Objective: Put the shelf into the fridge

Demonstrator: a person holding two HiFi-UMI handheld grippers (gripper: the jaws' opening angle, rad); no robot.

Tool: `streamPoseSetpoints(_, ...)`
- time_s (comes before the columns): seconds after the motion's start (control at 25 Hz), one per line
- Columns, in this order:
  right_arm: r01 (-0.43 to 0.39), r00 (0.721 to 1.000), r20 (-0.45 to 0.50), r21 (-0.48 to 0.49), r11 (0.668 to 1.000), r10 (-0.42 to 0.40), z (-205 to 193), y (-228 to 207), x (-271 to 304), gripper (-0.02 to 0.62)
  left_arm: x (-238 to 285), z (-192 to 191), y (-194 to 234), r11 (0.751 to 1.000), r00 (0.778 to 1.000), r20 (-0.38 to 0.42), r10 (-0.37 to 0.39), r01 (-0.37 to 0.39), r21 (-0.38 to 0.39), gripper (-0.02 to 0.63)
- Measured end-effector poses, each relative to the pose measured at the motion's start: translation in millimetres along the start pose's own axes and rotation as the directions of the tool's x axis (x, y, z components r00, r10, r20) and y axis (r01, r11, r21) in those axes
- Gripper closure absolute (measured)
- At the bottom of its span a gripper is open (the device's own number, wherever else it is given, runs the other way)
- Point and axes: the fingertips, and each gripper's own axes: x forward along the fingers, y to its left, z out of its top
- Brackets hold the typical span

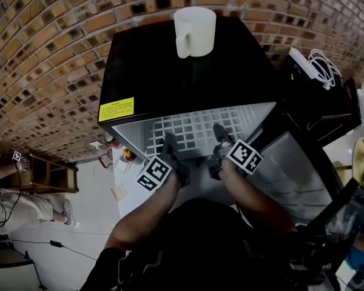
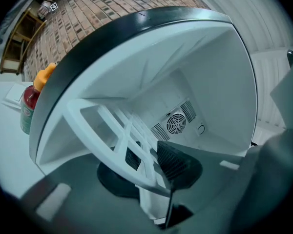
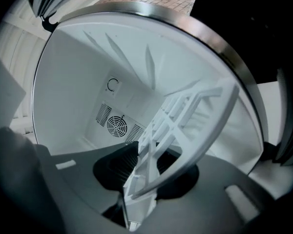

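Observation:
The white grid shelf (image 1: 194, 129) lies level in the mouth of the black mini fridge (image 1: 188, 71), its far part inside. My left gripper (image 1: 168, 143) holds the shelf's near edge at the left, and my right gripper (image 1: 220, 132) holds it at the right. In the left gripper view the shelf (image 2: 117, 130) runs from the upper left down between the dark pads of the left gripper (image 2: 154, 162). The right gripper view shows the shelf (image 3: 185, 126) clamped edge-on in the right gripper (image 3: 141, 172). Both look into the white fridge interior, with a round fan vent (image 2: 176, 123) on the back wall.
A white mug (image 1: 194, 32) stands on the fridge top. The fridge door (image 1: 297, 168) hangs open to the right. A red bottle with an orange cap (image 2: 29, 106) stands on the floor left of the fridge. A brick wall is behind, and a seated person (image 1: 12, 205) is at far left.

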Motion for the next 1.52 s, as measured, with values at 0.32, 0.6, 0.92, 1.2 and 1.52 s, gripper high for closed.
streamPoseSetpoints(0.32,0.015,1.0,0.015,-0.014,1.0,-0.015,5,-3,9,0.478,13,2,0,1.0,1.0,0.015,0.002,-0.002,0.013,0.501)
streamPoseSetpoints(0.6,0.019,1.0,0.023,-0.022,1.0,-0.018,9,-2,19,0.474,22,8,1,1.0,1.0,0.028,0.006,-0.006,0.003,0.502)
streamPoseSetpoints(0.92,0.031,0.998,0.047,-0.048,0.998,-0.029,12,-3,25,0.466,29,10,2,0.999,0.998,0.064,0.029,-0.028,-0.024,0.502)
streamPoseSetpoints(1.2,0.051,0.996,0.082,-0.068,0.996,-0.045,14,-3,25,0.46,31,10,2,0.999,0.997,0.069,0.027,-0.025,-0.027,0.502)
streamPoseSetpoints(1.52,0.078,0.993,0.104,-0.135,0.988,-0.064,20,-5,38,0.446,45,16,4,0.999,0.997,0.068,0.029,-0.027,-0.031,0.502)
